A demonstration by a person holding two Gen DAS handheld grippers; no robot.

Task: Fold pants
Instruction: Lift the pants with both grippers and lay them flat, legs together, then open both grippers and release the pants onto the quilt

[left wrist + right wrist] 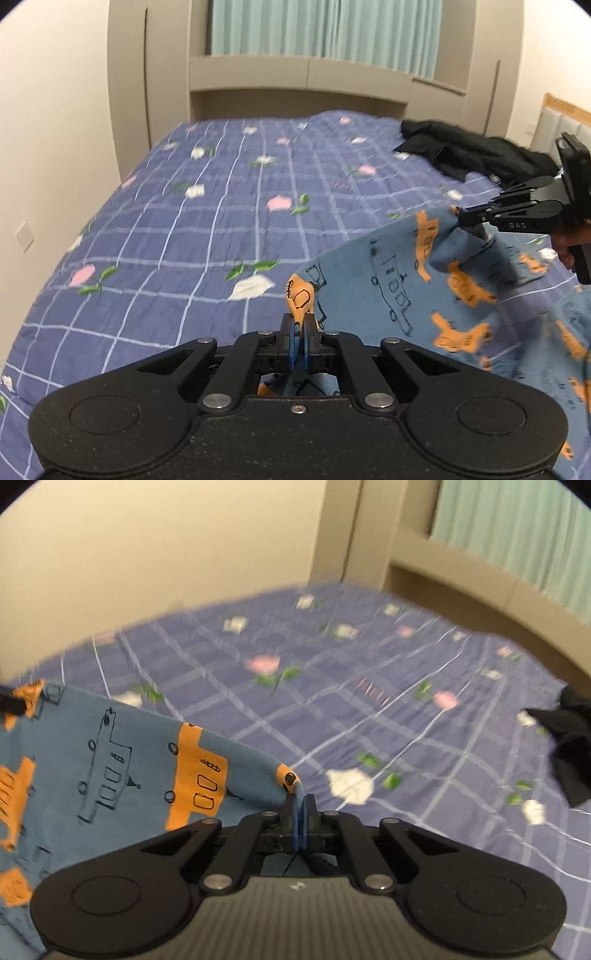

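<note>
Both tongs, left [300, 325] and right [300, 805], clench the blue pants [399, 280] lifted above a checked floral bed [207, 206], black clothes [469, 151] near beige cabinets [258, 74] and green curtains [325, 26].

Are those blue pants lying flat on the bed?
No, lifted: both grippers, left and right, pinch the pants above the bed.

- I'm looking at a home bedroom.
- Bed [221, 206] with purple checked floral quilt fills the view.
- Built-in beige cabinets [147, 74] behind it, pale green curtain [325, 26] above.
</note>
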